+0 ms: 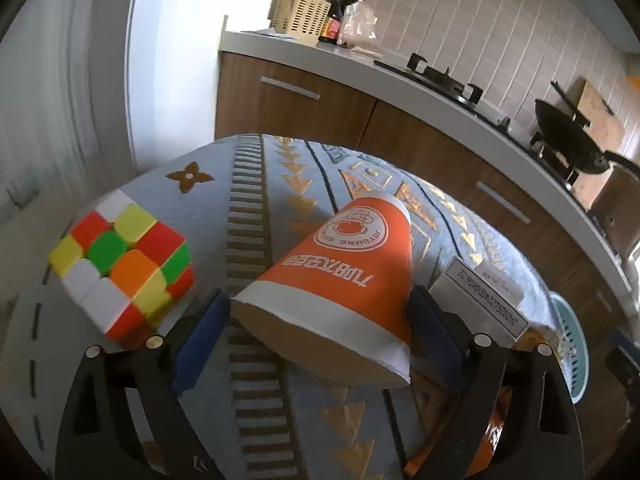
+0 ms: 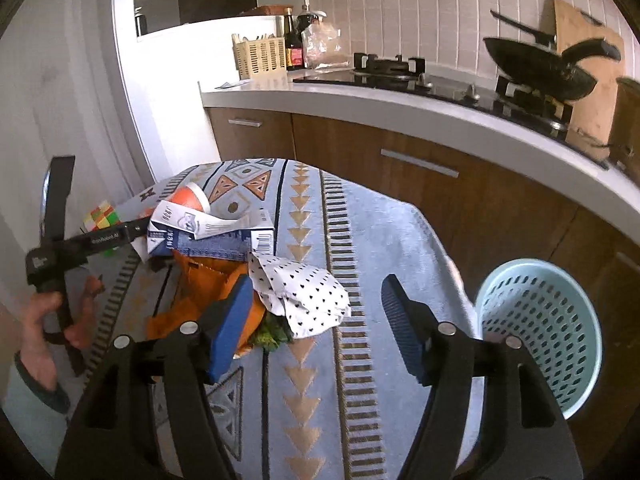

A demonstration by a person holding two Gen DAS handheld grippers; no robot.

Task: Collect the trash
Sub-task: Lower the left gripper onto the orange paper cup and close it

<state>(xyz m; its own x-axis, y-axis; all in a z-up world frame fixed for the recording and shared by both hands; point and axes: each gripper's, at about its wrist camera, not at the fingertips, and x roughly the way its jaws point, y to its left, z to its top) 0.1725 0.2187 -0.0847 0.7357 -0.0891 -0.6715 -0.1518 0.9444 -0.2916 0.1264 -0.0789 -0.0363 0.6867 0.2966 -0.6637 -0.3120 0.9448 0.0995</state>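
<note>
The left gripper (image 1: 320,320) is straddling an orange paper cup with a white rim band and white logo (image 1: 344,276), which is lying on its side on the surface covered by a blue-grey patterned cloth (image 1: 256,168). The cup's open mouth is facing the camera and its base is pointing away. The blue pads (image 1: 202,338) are sitting either side of the rim band; the right pad looks to be touching the cup, the left one seems just shy of it, so I cannot tell whether the grasp is closed yet. My reading is that the step in hand is taking hold of this cup.

Left of this gripper a multicoloured puzzle cube (image 1: 120,268) is sitting, which is not trash. Just right of the cup a small white cardboard box with printed labels (image 1: 480,300) is lying.

The right gripper (image 2: 316,328) is hovering wide apart and holding nothing, with a crumpled white paper dotted with black (image 2: 304,292), an orange wrapper (image 2: 208,276) and a blue-and-white carton (image 2: 208,232) just ahead and to its left. A pale blue perforated plastic basket (image 2: 540,332) is standing off to its right, below the surface edge.

The next move probably calls for firming the squeeze without crushing the thin paper wall, then lifting and carrying the cup toward the basket.
</note>
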